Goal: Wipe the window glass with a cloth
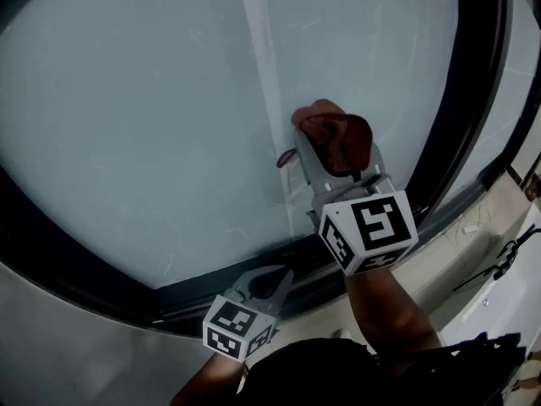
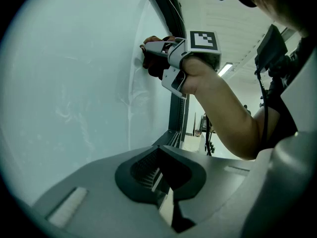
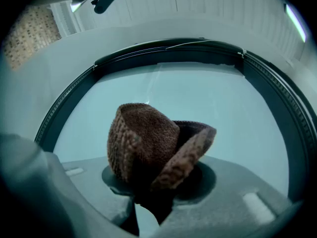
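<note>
Jaws of right gripper [image 1: 316, 159] tight on brown cloth [image 1: 340, 137] against window glass [image 1: 127, 125]

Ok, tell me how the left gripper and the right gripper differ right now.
The right gripper is clamped on a brown cloth; the left gripper has its jaws together on nothing. The right gripper is up on the pane, with the cloth apparently against the window glass; the left gripper sits lower, by the dark frame. Both point toward the window.
</note>
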Available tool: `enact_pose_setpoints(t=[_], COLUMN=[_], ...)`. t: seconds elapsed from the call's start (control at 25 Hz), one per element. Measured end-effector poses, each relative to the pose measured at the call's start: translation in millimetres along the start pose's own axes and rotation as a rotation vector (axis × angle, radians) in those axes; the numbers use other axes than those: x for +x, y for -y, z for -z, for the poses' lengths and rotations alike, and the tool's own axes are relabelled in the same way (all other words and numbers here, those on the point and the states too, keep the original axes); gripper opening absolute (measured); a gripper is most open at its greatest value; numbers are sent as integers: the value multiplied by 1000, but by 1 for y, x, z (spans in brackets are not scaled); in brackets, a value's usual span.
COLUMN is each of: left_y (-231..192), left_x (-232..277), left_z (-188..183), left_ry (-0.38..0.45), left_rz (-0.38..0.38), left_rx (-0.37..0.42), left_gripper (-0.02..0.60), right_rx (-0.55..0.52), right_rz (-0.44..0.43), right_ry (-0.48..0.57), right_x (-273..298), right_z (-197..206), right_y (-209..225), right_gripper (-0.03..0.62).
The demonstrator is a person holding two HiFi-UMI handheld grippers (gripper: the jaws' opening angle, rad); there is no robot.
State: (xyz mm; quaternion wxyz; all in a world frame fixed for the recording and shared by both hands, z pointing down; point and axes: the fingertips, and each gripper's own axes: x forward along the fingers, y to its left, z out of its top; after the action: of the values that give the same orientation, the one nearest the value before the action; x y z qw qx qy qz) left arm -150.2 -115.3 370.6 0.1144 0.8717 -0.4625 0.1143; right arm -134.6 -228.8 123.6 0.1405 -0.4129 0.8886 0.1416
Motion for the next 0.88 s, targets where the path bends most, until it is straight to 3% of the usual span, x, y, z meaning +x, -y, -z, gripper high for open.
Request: enact_pose_setpoints(t=[0.32,0.88], left_y=[-1,5], left_x=[-16,-33], left_z=[7,15], left_ry=[10,26], left_rz=[-15,-11], left_rx=[-15,-29], left_gripper=[17,17], right_rx=[-1,-64], right_rz=[-29,-12], right_ry=[-4,-35], right_x=[4,8], right_z=[-1,3], right_y=[-25,-27], right_gripper=[138,138])
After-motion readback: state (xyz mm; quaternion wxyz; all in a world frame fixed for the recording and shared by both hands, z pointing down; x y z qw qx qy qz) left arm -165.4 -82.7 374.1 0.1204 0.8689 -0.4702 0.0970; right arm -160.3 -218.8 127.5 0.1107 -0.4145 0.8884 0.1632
